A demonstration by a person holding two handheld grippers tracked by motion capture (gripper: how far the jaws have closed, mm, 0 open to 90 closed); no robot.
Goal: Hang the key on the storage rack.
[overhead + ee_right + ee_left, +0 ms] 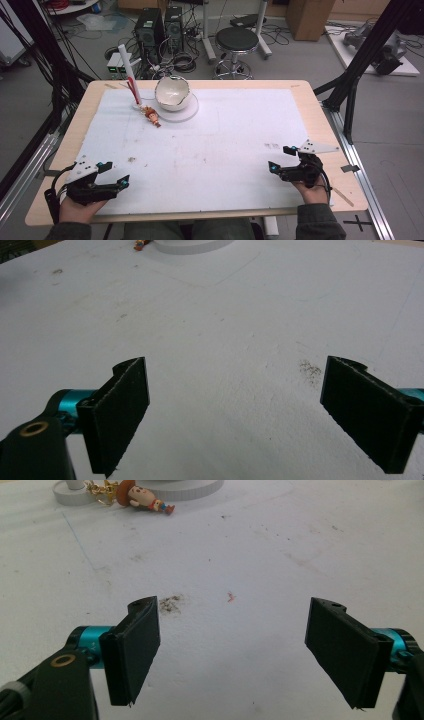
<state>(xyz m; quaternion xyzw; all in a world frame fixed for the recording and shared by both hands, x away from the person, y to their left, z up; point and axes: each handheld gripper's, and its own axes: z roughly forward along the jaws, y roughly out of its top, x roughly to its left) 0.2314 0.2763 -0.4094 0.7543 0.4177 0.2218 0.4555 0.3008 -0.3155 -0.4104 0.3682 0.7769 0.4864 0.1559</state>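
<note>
A small cowboy-doll keychain (152, 116) lies on the white mat at the far left, beside a white bowl (172, 93) on a round white base (189, 111). A white stand with a leaning white and red tube (128, 75) rises just left of the doll. In the left gripper view the doll (144, 497) lies far ahead at the top. My left gripper (116, 174) rests open near the front left edge, nothing between its jaws (232, 650). My right gripper (281, 158) rests open at the front right, also empty (235, 412).
The white mat (210, 150) covers most of the wooden table (320, 115). Small dirt specks (171, 604) mark the mat near the left gripper. A black stool (236, 40), computer towers (150, 30) and cables stand on the floor beyond the table's far edge.
</note>
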